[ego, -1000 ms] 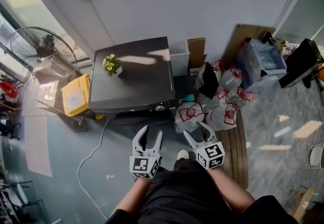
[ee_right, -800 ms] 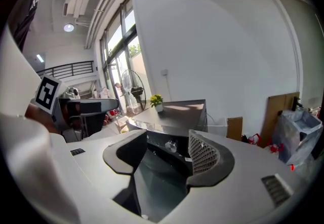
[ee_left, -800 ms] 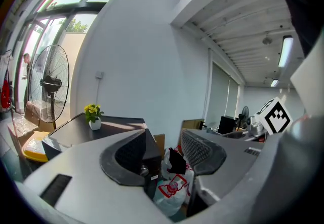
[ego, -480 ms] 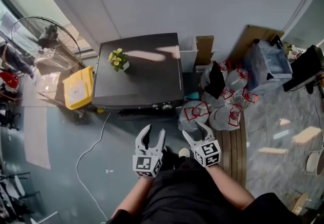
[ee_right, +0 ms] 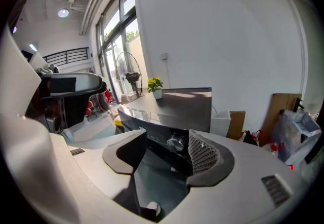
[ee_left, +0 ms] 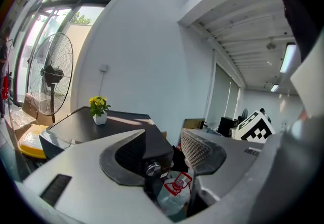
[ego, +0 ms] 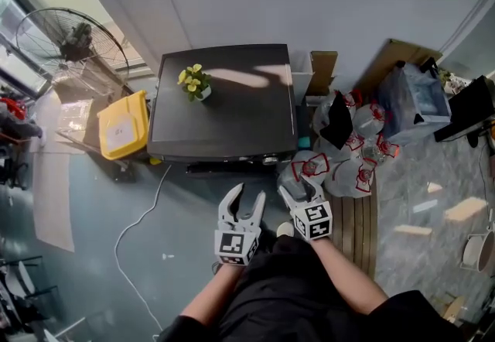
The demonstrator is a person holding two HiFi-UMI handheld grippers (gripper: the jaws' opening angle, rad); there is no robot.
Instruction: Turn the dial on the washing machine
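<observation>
Your left gripper (ego: 246, 200) and right gripper (ego: 300, 192) both gape wide, empty. Dial (ee_right: 175, 143), mid-frame, looks rigid, smooth, likely slippery: pinch its rim squarely.

left gripper (ego: 241, 205): jaws apart, empty | right gripper (ego: 299, 192): jaws apart, empty | side by side

left gripper (ego: 246, 195), right gripper (ego: 300, 187): white, checkered marker cubes (ego: 236, 246); dark-padded jaws; black clothing (ego: 286, 294)

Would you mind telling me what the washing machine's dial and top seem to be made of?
The dial looks like chromed plastic or metal: silvery and shiny. The washing machine's top looks like dark glossy painted metal or plastic, reflecting light patches.
</observation>
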